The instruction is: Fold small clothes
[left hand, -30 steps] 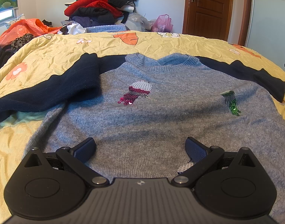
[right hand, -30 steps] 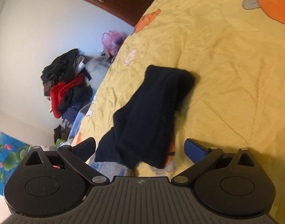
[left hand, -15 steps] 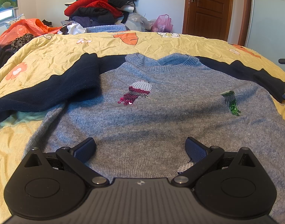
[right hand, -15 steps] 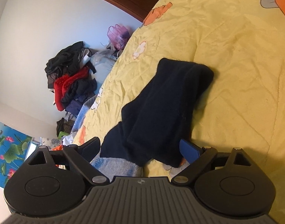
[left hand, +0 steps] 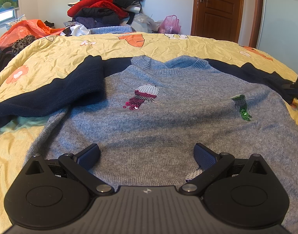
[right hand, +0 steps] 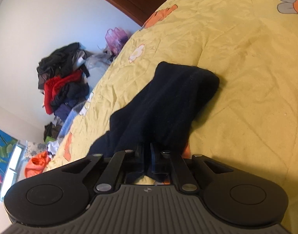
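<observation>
Right hand-held gripper [right hand: 147, 154] on yellow bedspread [right hand: 246, 58]

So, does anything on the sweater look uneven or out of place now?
Yes. The left navy sleeve lies doubled back on itself, cuff near the collar, while the other sleeve stretches straight out.

Grey knit sweater spread flat on a yellow flowered bedspread

The grey knit sweater with navy sleeves [left hand: 168, 120] lies face up, collar toward the far edge of the yellow bedspread with orange flowers [left hand: 57, 58]; one navy sleeve is folded over near the bedspread's left edge. A pink sequin patch [left hand: 143, 96] and a green sequin patch [left hand: 241, 106] sit on its chest. The left gripper [left hand: 147, 155] hovers over the hem, jaws spread wide. Beyond the far edge stands a pile of red and dark clothes [left hand: 104, 7].
</observation>
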`<state>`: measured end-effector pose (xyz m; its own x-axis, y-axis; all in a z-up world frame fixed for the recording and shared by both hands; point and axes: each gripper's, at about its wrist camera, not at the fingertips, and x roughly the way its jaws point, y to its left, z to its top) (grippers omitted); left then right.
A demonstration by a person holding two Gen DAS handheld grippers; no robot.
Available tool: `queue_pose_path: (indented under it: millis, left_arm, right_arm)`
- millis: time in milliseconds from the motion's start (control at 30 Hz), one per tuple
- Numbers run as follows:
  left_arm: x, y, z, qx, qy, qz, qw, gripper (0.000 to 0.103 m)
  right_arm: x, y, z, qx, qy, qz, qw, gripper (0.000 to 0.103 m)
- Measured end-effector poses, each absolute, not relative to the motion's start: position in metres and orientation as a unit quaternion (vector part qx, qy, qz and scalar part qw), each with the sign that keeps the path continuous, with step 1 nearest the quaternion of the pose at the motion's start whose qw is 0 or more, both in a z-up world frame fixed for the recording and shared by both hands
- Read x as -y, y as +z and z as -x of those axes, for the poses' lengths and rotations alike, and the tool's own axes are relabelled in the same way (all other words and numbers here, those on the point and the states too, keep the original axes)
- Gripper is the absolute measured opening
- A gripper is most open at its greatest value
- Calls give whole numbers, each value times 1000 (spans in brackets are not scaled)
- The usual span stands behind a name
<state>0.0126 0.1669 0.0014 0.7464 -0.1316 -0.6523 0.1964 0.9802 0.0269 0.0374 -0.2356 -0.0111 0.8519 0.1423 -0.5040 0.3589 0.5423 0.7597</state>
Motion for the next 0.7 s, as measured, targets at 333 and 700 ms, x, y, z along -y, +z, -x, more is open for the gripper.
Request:
queue_pose_path:
  millis: [333,700]
  left_arm:
    - [-167,2,-12,-345,-88,-47,933,103]
    - [-168,2,-12,-345,-88,-46,933,103]
  right_arm:
    - [113,26,-34,-287,134,-405,858,10]
    - [91,10,-27,-325,134,-454,819,68]
